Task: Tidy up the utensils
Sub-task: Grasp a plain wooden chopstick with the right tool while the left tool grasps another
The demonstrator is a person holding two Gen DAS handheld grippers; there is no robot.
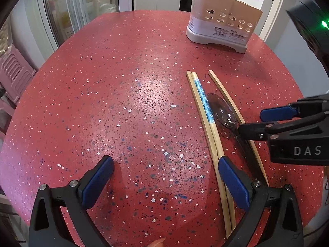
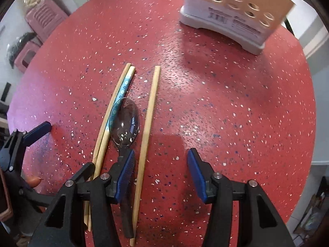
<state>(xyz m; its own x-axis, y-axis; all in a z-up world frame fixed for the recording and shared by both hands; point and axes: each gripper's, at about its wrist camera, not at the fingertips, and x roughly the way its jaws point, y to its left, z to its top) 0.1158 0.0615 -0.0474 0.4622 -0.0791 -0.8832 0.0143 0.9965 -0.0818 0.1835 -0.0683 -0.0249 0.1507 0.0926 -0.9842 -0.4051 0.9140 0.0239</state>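
Three wooden chopsticks lie on the red speckled table: a touching pair (image 1: 207, 123) (image 2: 115, 105), one of them with a blue flowered band, and a single one (image 1: 236, 111) (image 2: 148, 119). A clear dark plastic spoon (image 1: 223, 111) (image 2: 124, 121) lies between them, bowl pointing away. My right gripper (image 2: 160, 173) (image 1: 265, 121) is open, its left finger over the spoon's neck and the single chopstick inside the gap. My left gripper (image 1: 164, 177) is open and empty, its right finger beside the pair. A white perforated utensil holder (image 1: 222, 20) (image 2: 236, 10) stands at the far right.
The round table's edge (image 1: 41, 65) curves close on all sides. Pink plastic stools (image 1: 12, 72) (image 2: 41, 18) stand to the left beyond it. A glass door and kitchen cabinets lie behind the holder.
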